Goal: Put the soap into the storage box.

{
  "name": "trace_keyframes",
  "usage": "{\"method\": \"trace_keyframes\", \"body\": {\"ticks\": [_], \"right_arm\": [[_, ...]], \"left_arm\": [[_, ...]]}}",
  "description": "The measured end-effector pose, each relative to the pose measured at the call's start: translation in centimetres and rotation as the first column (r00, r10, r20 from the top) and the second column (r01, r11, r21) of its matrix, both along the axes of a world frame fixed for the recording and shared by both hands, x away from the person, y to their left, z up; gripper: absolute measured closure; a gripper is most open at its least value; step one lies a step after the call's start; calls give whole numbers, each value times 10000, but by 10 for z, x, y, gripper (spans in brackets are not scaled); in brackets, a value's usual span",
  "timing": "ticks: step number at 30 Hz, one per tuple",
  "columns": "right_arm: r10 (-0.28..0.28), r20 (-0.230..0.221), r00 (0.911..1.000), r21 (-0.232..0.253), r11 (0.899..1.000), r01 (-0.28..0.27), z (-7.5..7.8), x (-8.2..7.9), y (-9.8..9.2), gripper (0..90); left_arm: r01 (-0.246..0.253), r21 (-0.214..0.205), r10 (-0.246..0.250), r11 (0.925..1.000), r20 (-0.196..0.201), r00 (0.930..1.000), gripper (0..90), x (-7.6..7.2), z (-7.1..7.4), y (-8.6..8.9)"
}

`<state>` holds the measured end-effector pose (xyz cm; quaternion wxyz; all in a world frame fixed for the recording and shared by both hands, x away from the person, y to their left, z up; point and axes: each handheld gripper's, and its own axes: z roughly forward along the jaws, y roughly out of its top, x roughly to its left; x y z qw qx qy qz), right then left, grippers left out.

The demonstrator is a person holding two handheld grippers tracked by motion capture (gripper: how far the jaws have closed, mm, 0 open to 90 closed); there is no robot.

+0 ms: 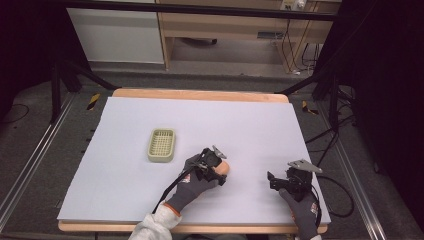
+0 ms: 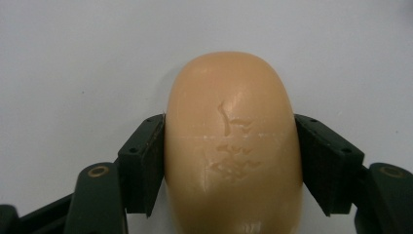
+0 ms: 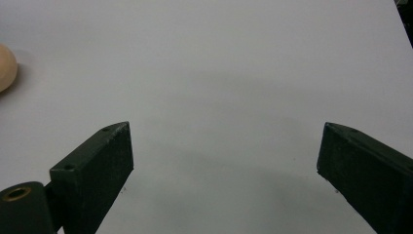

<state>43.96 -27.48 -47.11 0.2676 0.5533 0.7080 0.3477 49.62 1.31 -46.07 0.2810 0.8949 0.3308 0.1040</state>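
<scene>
A peach-coloured oval bar of soap [image 2: 233, 146] lies on the white table cover. My left gripper [image 1: 220, 171] is shut on it, one black pad pressing on each long side. In the high view the soap [image 1: 225, 167] sits near the middle of the table, a little toward the front. My right gripper [image 1: 274, 183] rests low over the table to the right of the soap and points left. Its jaws stand wide open with only bare cover between them [image 3: 224, 146]. The end of the soap [image 3: 6, 68] shows at the left edge of the right gripper view.
A small pale yellow-green slotted tray [image 1: 151, 150] lies left of the soap, a short way toward the back. The white cover [image 1: 240, 120] lies over a wooden table [image 1: 200, 94]. Black cables trail from both grippers toward the front edge.
</scene>
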Motion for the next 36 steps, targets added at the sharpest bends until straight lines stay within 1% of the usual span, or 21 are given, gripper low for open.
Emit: {"method": "trace_keyframes", "body": {"ticks": [2,3,7,10,11,13,15,16,18,19,20,22,23,27,28,29,30,34,36], "right_arm": [[1,9,10000,9,10000,-1,0,0,0,66],[-12,4,10000,13,10000,12,0,0,0,66],[-13,-4,10000,-5,10000,13,0,0,0,65],[-14,-6,10000,-6,10000,14,0,0,0,65],[-10,6,10000,1,10000,10,0,0,0,65],[-14,5,10000,5,10000,14,0,0,0,65],[-23,-6,10000,4,10000,23,0,0,0,65],[-14,-2,10000,10,10000,14,0,0,0,65],[-5,0,10000,-15,10000,5,0,0,0,65],[-18,0,10000,2,10000,18,0,0,0,65],[-18,0,10000,2,10000,18,0,0,0,65],[-21,13,10000,24,10000,21,1,-1,0,65],[-20,11,10000,19,10000,20,1,-1,0,65],[-28,12,10000,7,10000,28,0,-1,0,65],[-28,12,10000,7,10000,28,0,-1,0,65],[-33,18,10000,-14,10000,33,0,0,0,65],[-39,19,10000,-12,10000,39,0,0,0,65],[-37,13,10000,-12,10000,37,0,-1,0,65],[-38,24,10000,-3,10000,38,0,-1,0,65]], "left_arm": [[-3,-30,4,10000,27,10000,316,0,2,1],[5,-125,-4,9999,98,10000,316,-1,8,4],[0,-328,11,9995,319,9995,316,-5,21,11],[9,-362,4,9993,376,9993,317,-6,29,17],[9,-362,4,9993,376,9993,317,-6,29,17],[-39,-444,58,9990,437,9990,317,-7,36,26],[-115,-508,139,9986,469,9988,317,-8,37,29],[-166,-537,193,9984,503,9985,317,-9,40,35],[-233,-579,263,9980,521,9983,317,-9,41,38],[-304,-604,337,9977,548,9979,317,-10,43,45],[-304,-604,337,9977,548,9979,317,-10,43,45],[-413,-601,448,9973,583,9973,317,-11,44,55],[-505,-703,547,9962,594,9967,317,-12,44,58],[-681,-786,733,9946,649,9952,317,-14,44,70],[-681,-786,733,9946,649,9952,317,-14,44,70],[-760,-877,818,9932,650,9945,317,-15,44,74],[-765,-874,823,9932,658,9944,317,-15,45,77],[-859,-979,926,9915,658,9935,317,-15,45,83],[-990,-984,1063,9902,719,9917,317,-14,47,89]]}}
